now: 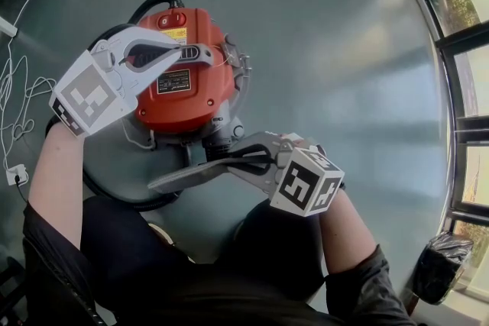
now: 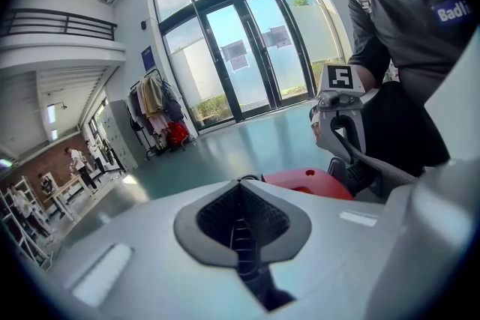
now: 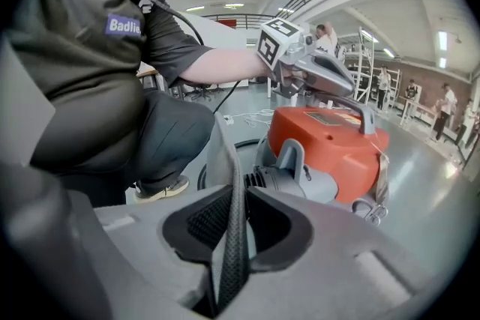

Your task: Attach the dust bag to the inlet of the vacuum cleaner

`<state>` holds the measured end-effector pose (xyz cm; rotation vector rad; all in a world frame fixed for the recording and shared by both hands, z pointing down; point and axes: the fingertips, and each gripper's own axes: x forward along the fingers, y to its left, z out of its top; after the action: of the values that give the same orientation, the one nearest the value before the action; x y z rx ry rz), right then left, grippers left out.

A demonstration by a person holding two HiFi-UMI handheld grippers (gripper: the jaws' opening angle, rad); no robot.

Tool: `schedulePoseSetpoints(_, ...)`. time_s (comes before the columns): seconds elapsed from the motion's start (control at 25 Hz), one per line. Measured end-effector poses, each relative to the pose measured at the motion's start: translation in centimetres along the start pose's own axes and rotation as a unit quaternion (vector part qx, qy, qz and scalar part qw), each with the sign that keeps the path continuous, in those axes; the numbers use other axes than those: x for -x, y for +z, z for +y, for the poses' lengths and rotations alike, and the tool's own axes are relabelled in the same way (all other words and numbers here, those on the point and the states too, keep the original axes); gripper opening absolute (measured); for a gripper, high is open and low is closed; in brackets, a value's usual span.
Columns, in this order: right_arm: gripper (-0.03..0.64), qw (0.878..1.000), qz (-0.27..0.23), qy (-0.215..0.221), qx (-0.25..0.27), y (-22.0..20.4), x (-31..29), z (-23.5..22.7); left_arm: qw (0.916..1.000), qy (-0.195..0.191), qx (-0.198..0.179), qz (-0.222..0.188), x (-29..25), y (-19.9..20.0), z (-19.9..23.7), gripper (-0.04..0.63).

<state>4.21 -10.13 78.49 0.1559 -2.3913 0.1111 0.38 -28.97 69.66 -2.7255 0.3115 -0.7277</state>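
Your right gripper (image 1: 243, 156) is pinching the bag (image 1: 187, 174) by its edge, with the bag's long axis running off to your left. The inlet (image 3: 262, 177) sits just past it, dead ahead of those jaws. Farther out, your left gripper (image 1: 202, 53) sits at the vacuum (image 1: 183, 99) handle, jaws pressed together.

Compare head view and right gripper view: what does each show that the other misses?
Head view only: the marker cube on the right claw, and the windows at the picture's right. Right gripper view only: that claw's pads shut on the edge of the grey dust bag, and people in the background. Both: the red vacuum cleaner, the left claw at its handle, the dust bag.
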Motion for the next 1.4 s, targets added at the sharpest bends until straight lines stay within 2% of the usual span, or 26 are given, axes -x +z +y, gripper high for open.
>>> schedulePoseSetpoints(0.12,0.051,0.998,-0.030,-0.010,-0.045,-0.5,0.4,-0.2,1.0000,0.001,0.000,0.001,0.0,-0.1,-0.1,0.008)
schedulePoseSetpoints(0.2,0.051,0.998,-0.037,-0.021,-0.056,-0.7,0.5,-0.3,1.0000,0.000,0.000,0.001,0.0,0.0,-0.1,0.008)
schedulePoseSetpoints(0.48,0.061,1.000,0.011,-0.028,0.002,0.0,-0.1,-0.5,1.0000,0.007,-0.001,0.001,0.1,0.0,0.0,0.008)
schedulePoseSetpoints(0.6,0.063,0.999,0.020,-0.032,0.010,0.1,-0.2,-0.5,0.9999,0.010,-0.002,0.001,0.0,0.1,0.0,0.008)
schedulePoseSetpoints(0.76,0.074,0.998,0.011,-0.065,0.011,0.0,0.1,-0.6,0.9999,0.012,-0.002,0.002,0.0,0.0,0.1,0.008)
schedulePoseSetpoints(0.88,0.133,0.995,0.001,-0.097,0.006,-0.1,0.4,-1.1,0.9998,0.021,-0.002,0.000,-0.1,0.0,0.2,0.008)
schedulePoseSetpoints(0.96,0.170,0.995,0.000,-0.103,0.002,-0.2,0.5,-1.1,0.9996,0.029,-0.003,0.000,0.0,-0.1,0.3,0.009)
schedulePoseSetpoints(1.4,0.170,0.992,-0.013,-0.125,0.000,0.4,2.1,0.1,0.9994,0.034,-0.007,-0.005,0.2,0.0,0.1,0.017)
